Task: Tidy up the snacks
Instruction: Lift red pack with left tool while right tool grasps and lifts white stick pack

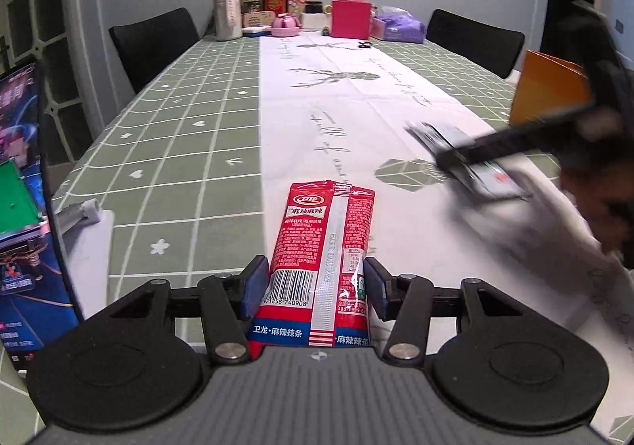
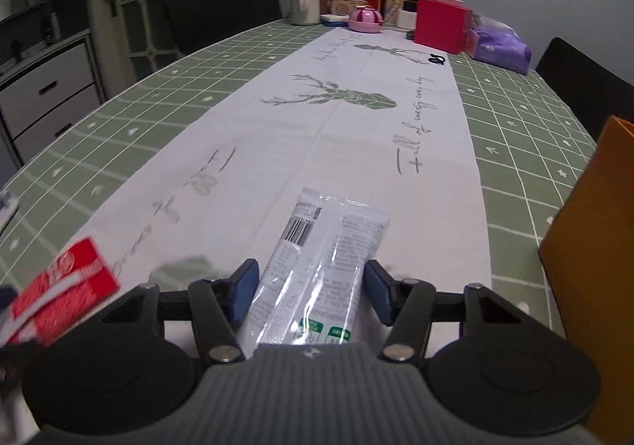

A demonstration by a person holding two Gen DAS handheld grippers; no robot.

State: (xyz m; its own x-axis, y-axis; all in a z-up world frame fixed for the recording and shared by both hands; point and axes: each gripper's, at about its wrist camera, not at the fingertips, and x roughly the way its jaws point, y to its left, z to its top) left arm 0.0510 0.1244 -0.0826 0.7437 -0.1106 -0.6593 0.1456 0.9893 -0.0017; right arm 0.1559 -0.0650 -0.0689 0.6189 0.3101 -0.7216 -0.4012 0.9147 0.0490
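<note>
Left gripper [image 1: 313,288] had its jaws clenched on the red snack packet [image 1: 323,247], blue pads pressed against both side edges near the barcode end; packet pointed toward 12 o'clock over the counter [image 1: 190,151]. Right gripper [image 2: 309,292] straddled the white snack packet [image 2: 317,266], which lay flat on the white runner [image 2: 317,136]. Left pad met the packet edge; the right pad showed a slight gap, so the jaws read as not yet gripping. Orange box [image 2: 594,247] stood at 3 o'clock of that packet. In the left wrist view, the right gripper appeared blurred at 2 o'clock.
</note>
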